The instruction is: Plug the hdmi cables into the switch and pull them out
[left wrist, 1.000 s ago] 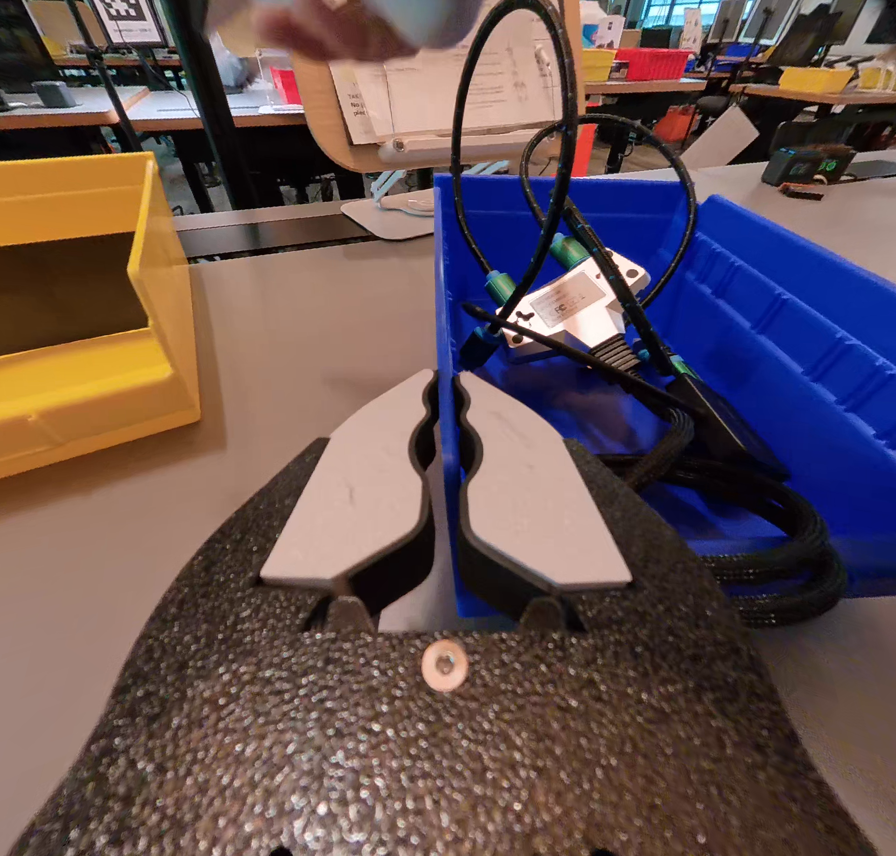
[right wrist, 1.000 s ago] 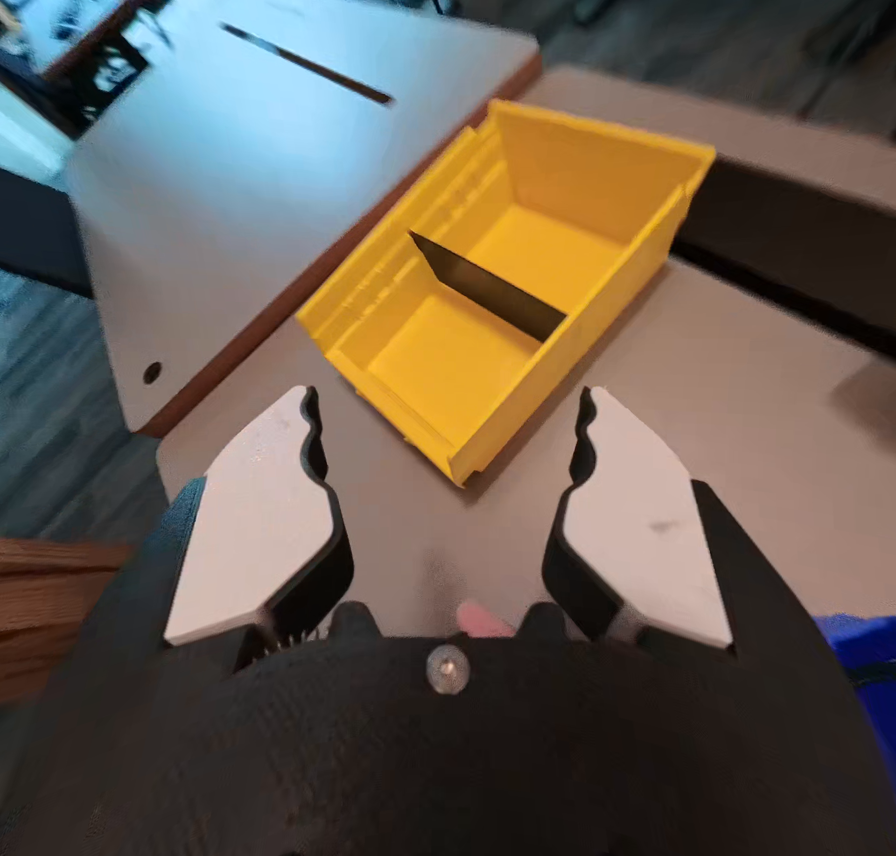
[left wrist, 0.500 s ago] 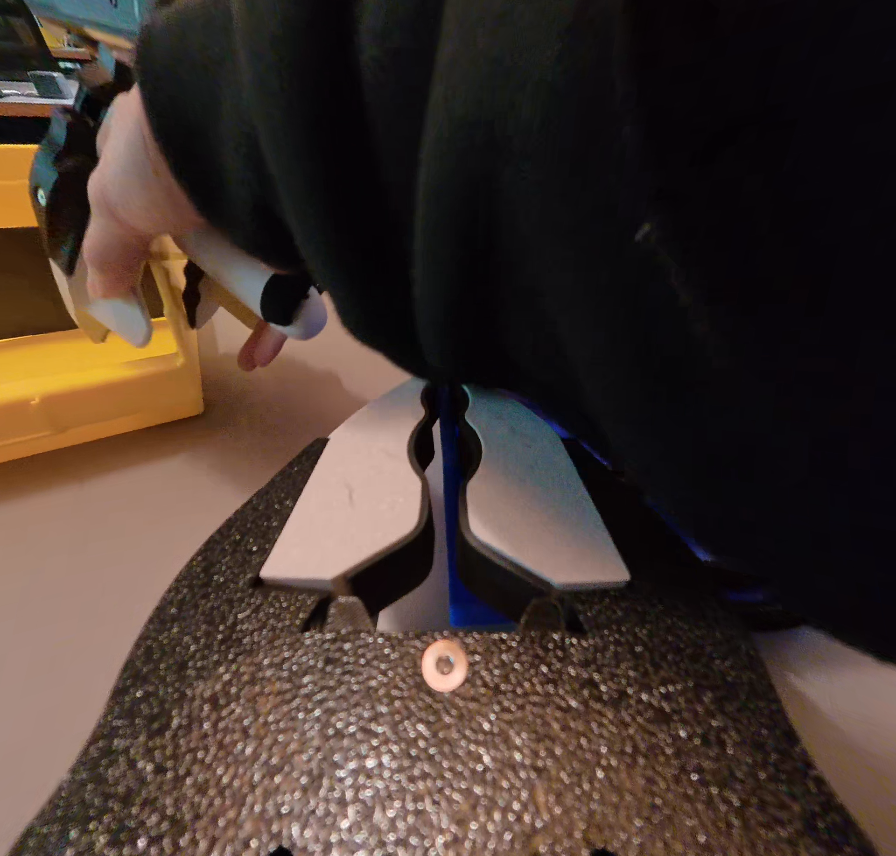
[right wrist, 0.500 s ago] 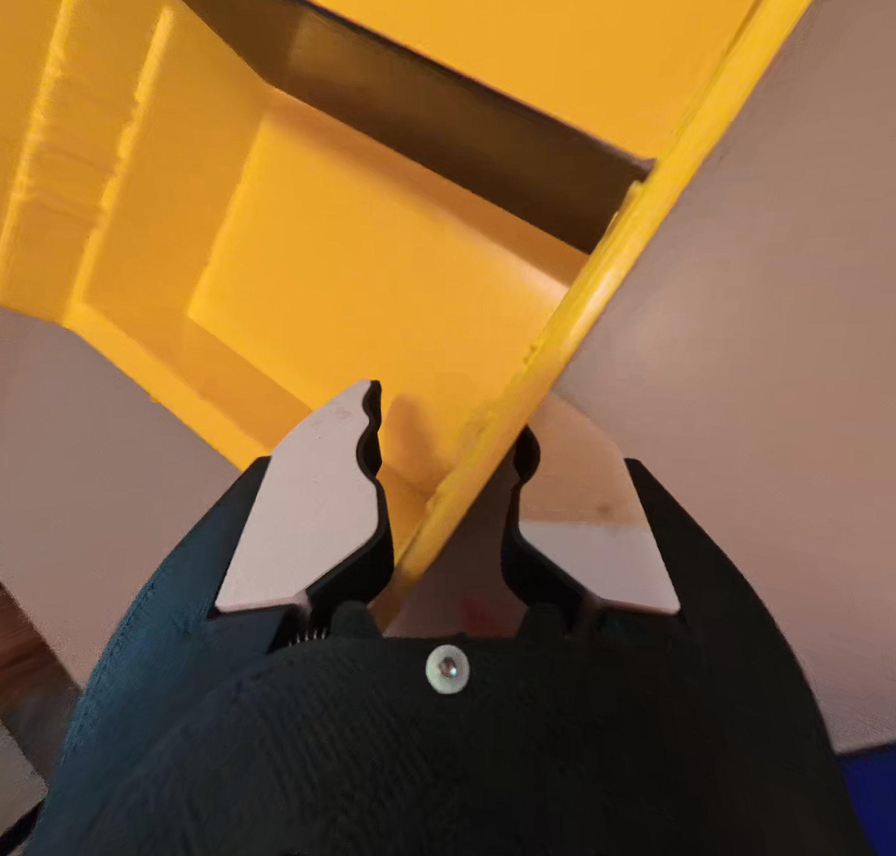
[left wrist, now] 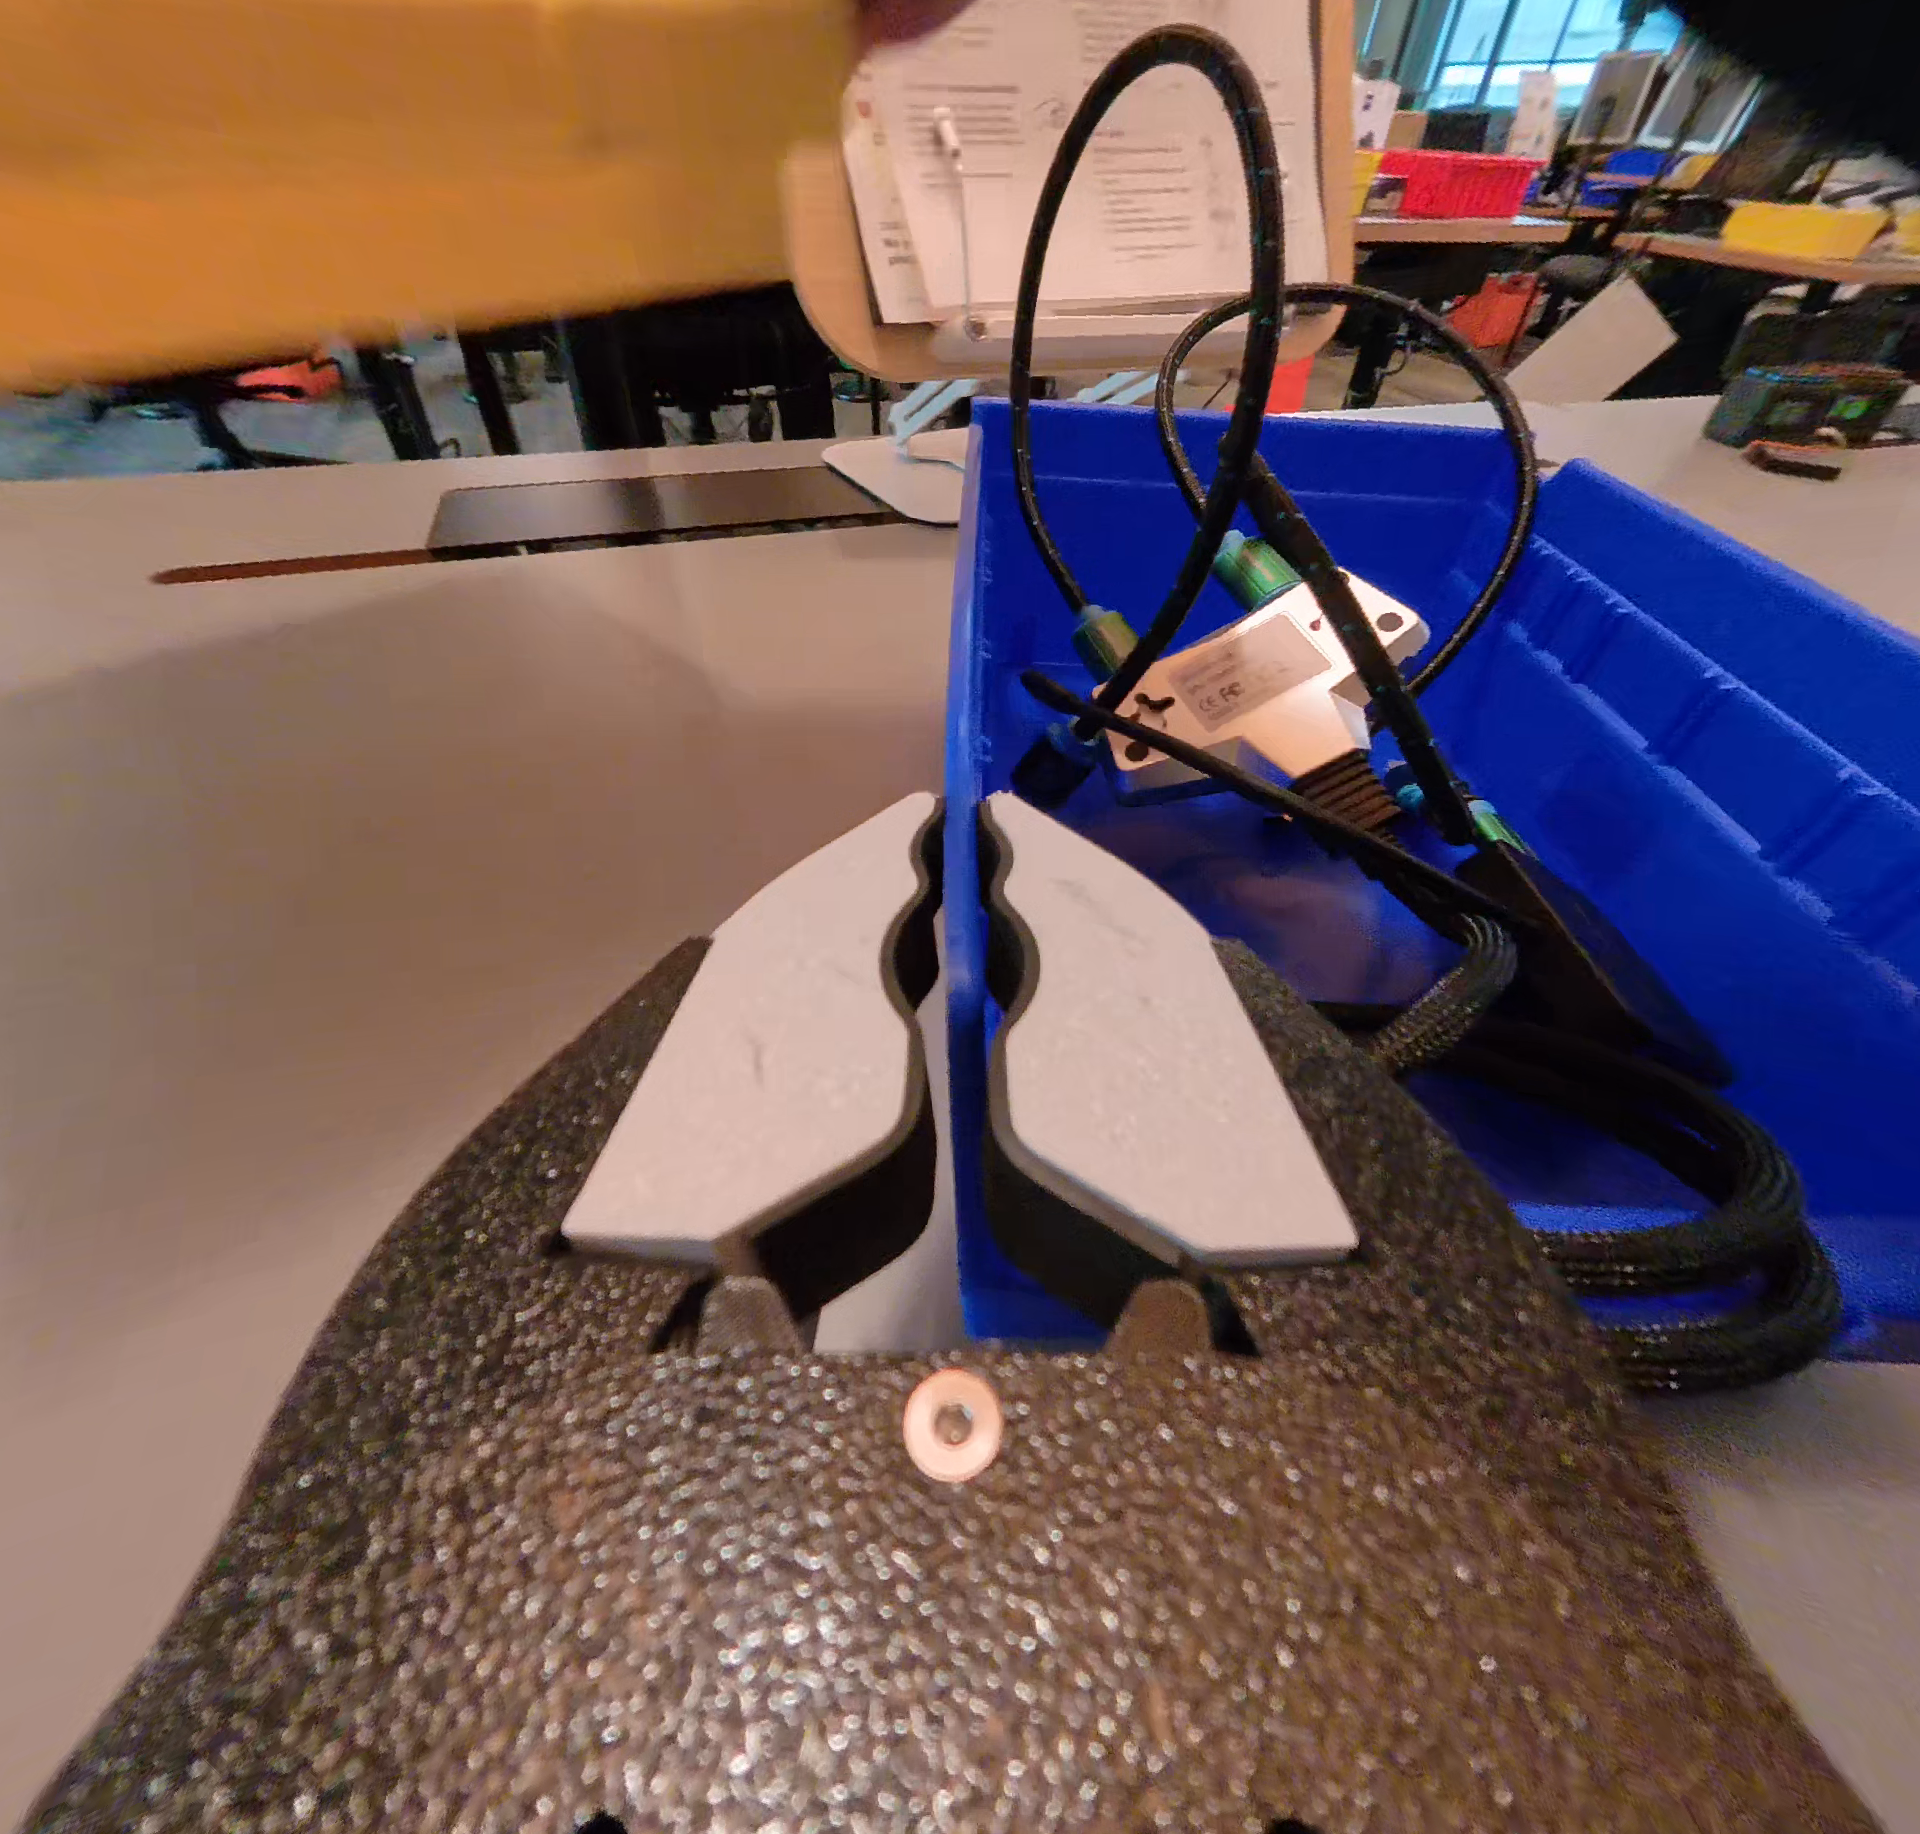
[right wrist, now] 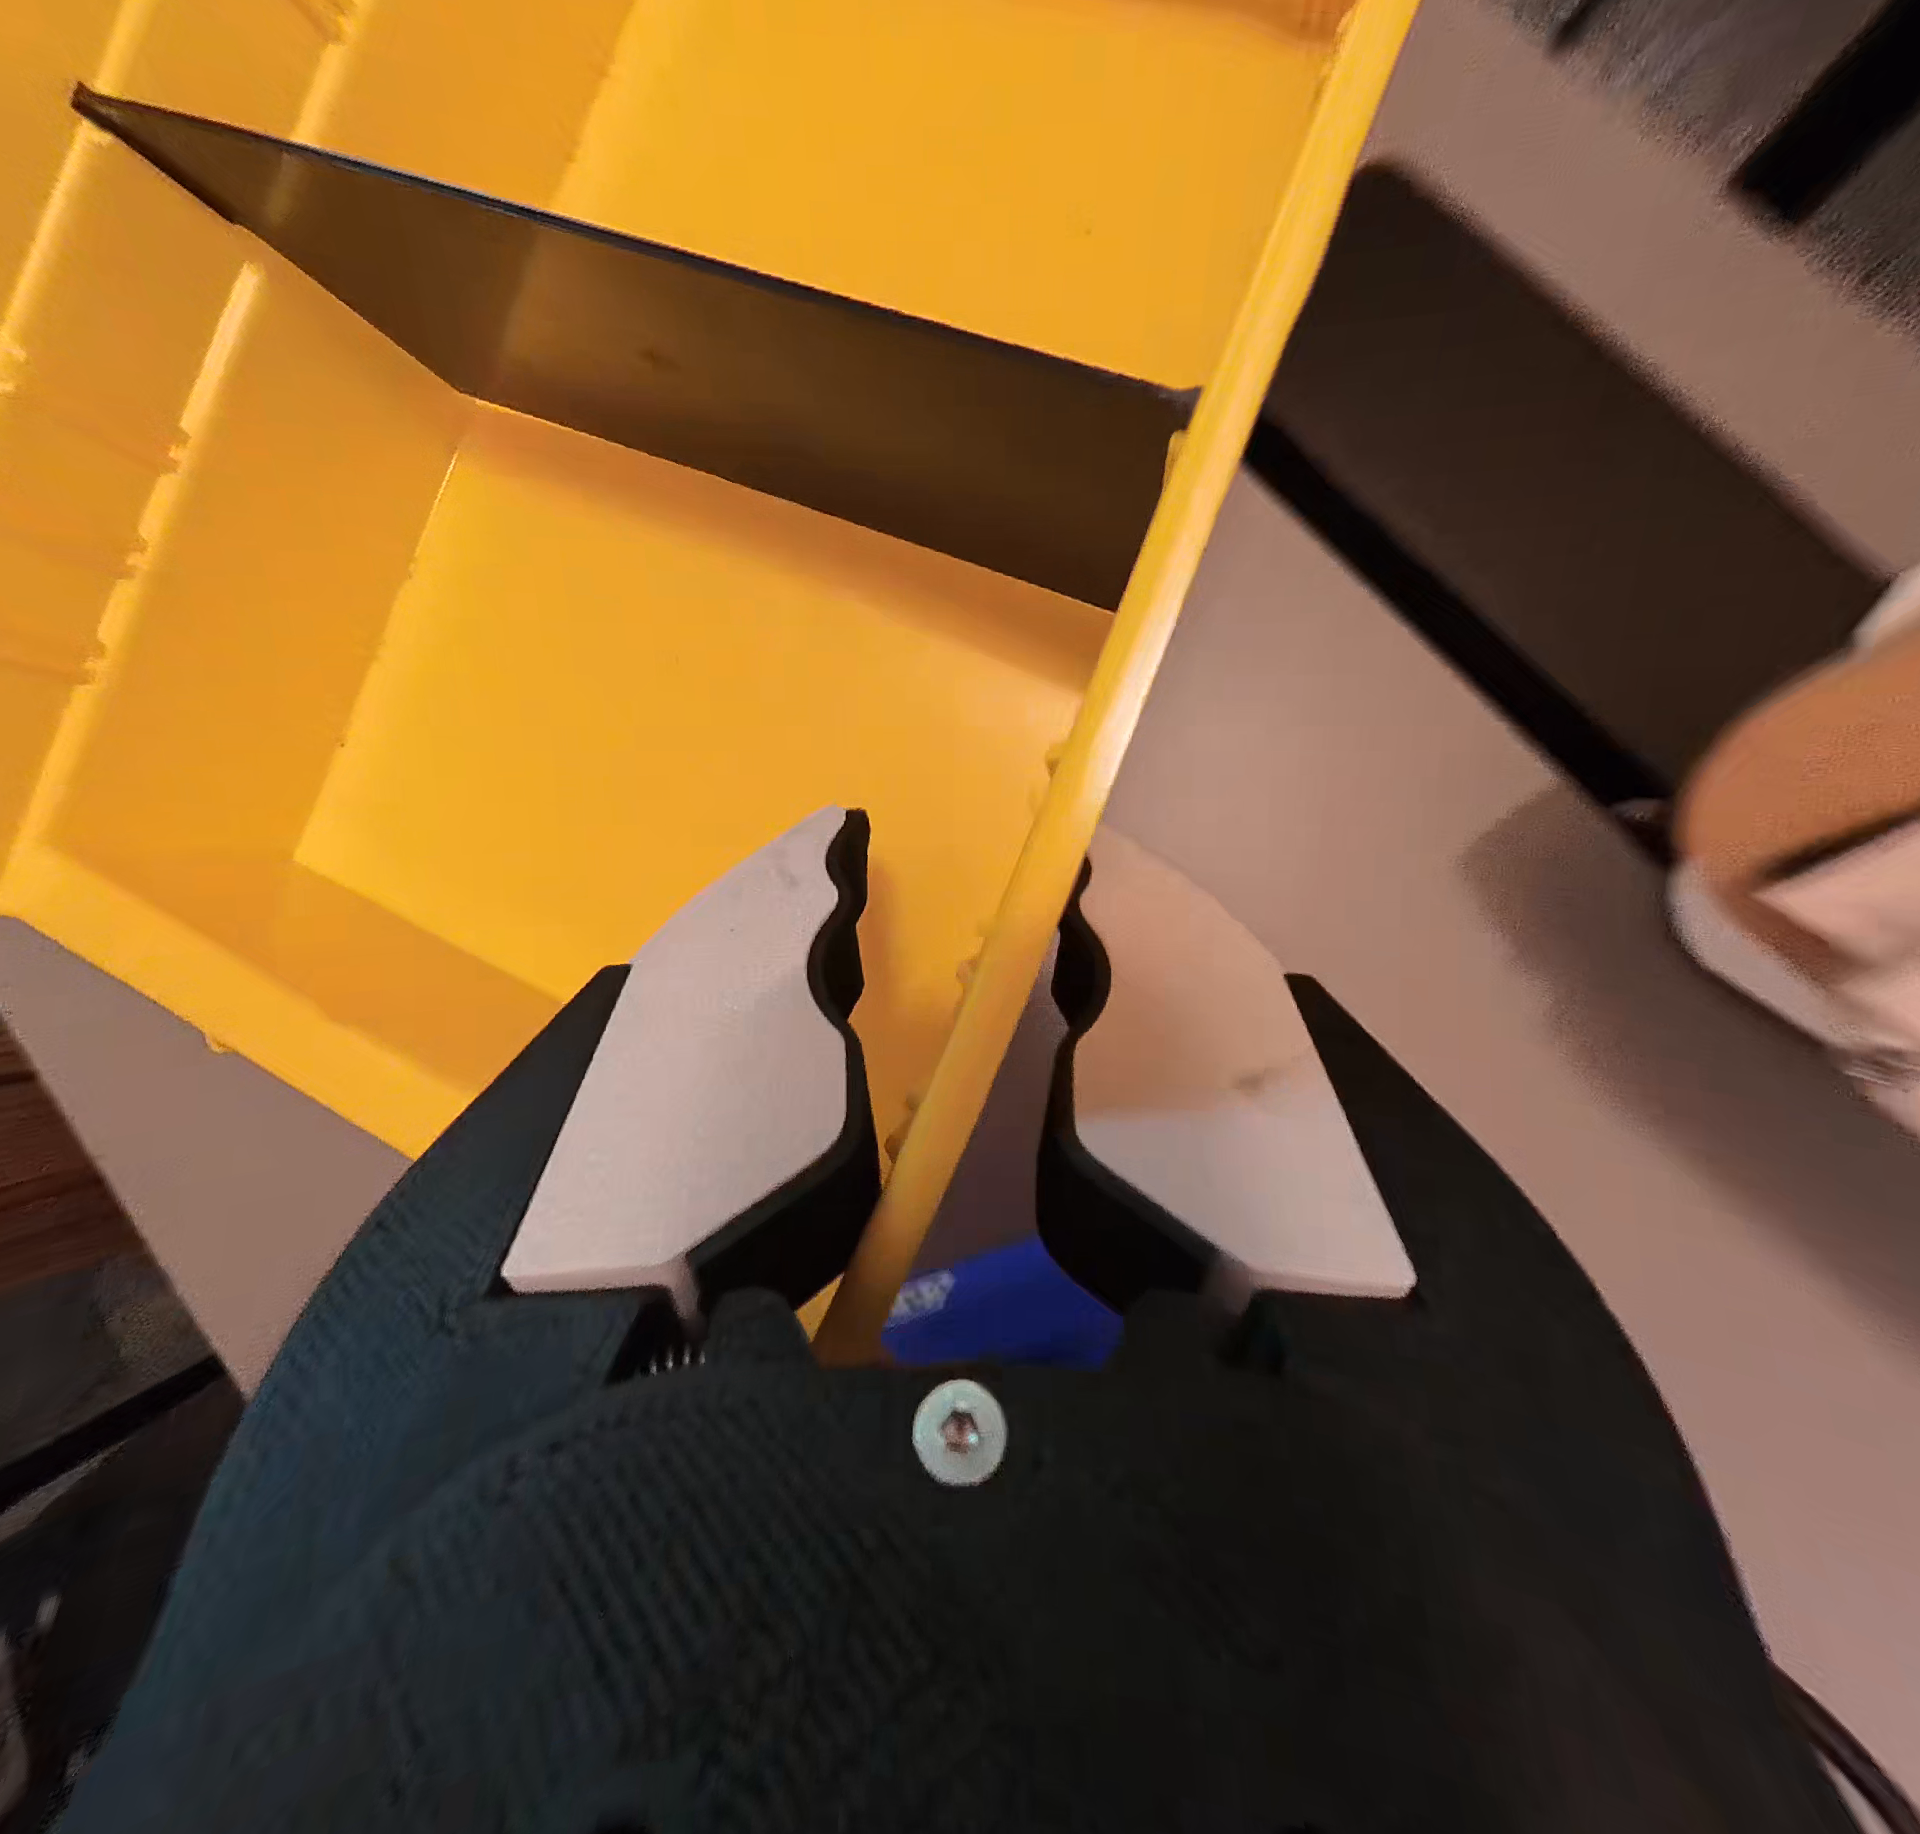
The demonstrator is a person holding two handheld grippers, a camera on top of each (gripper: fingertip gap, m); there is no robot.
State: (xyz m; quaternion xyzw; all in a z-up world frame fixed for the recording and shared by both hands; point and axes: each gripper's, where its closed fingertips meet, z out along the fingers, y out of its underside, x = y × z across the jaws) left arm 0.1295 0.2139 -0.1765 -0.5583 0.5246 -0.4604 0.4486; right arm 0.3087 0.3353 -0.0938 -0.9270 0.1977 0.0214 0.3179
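Observation:
A silver HDMI switch [left wrist: 1257,683] lies in the blue bin [left wrist: 1714,641] with green-tipped black braided cables [left wrist: 1132,122] plugged in and looping up. A cable bundle [left wrist: 1704,1244] hangs over the bin's near edge. My left gripper [left wrist: 961,818] is shut on the blue bin's left wall. My right gripper [right wrist: 971,849] is shut on the side wall of a yellow bin [right wrist: 675,745], which has a black divider [right wrist: 727,361]. In the left wrist view the yellow bin [left wrist: 364,153] is blurred, up in the air at the top left.
A wooden stand with papers [left wrist: 1091,122] rises behind the blue bin. The grey table [left wrist: 416,849] has a dark slot [left wrist: 644,517] at the back. A corner of the blue bin [right wrist: 997,1306] shows below the yellow bin. Other tables with bins stand far behind.
My right gripper has closed on the yellow bin's wall and raised the bin off the table. The sleeve no longer blocks the left wrist view. My left gripper has not moved.

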